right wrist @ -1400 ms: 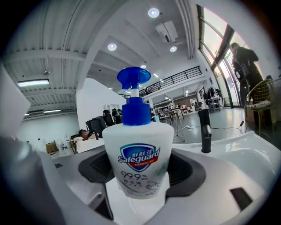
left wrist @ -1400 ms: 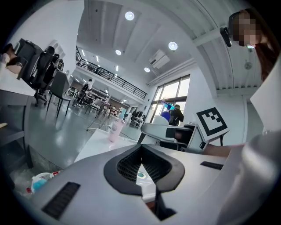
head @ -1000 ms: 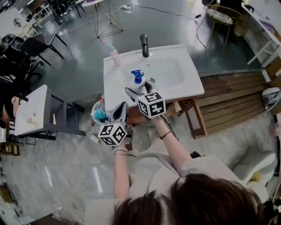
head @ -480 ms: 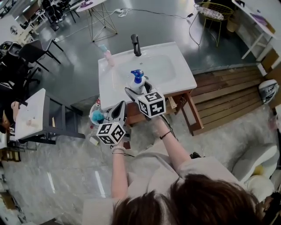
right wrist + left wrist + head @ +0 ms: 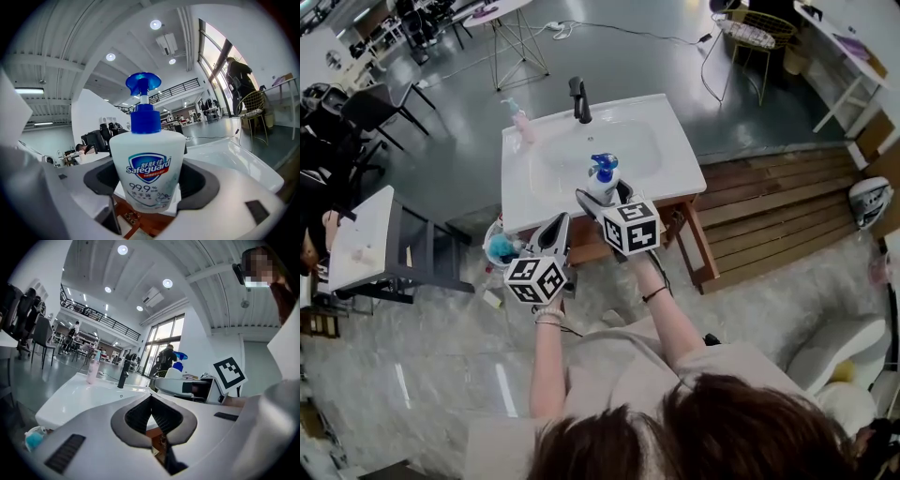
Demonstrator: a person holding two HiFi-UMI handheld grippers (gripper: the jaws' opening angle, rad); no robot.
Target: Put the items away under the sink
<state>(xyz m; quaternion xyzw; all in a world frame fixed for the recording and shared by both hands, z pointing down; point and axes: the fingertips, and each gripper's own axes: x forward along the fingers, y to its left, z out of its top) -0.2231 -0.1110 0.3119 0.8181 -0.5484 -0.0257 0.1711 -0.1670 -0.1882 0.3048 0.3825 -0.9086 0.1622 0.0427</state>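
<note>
— Surroundings, first entry?
— Open hall, grey floor (image 5: 441,309). One white sink counter (image 5: 525,178) ahead of the left gripper (image 5: 151,416) and the right gripper (image 5: 149,187). Black tap (image 5: 578,99) at its far edge. Pink bottle (image 5: 521,124) at its far left corner, beyond the left gripper.
— State of the right gripper?
— Jaws part-open, clamped on the two sides of one soap bottle (image 5: 149,164). Bottle upright, white with a blue pump, at the counter's front edge. Whether its base rests there, cannot tell.
— And the left gripper?
— Jaws closed tip to tip, nothing between them. Held to the left of the right gripper and nearer the person, off the counter's front edge, apart from the soap bottle.
— Anything else?
— One teal object (image 5: 500,247), just left of the left gripper.
</note>
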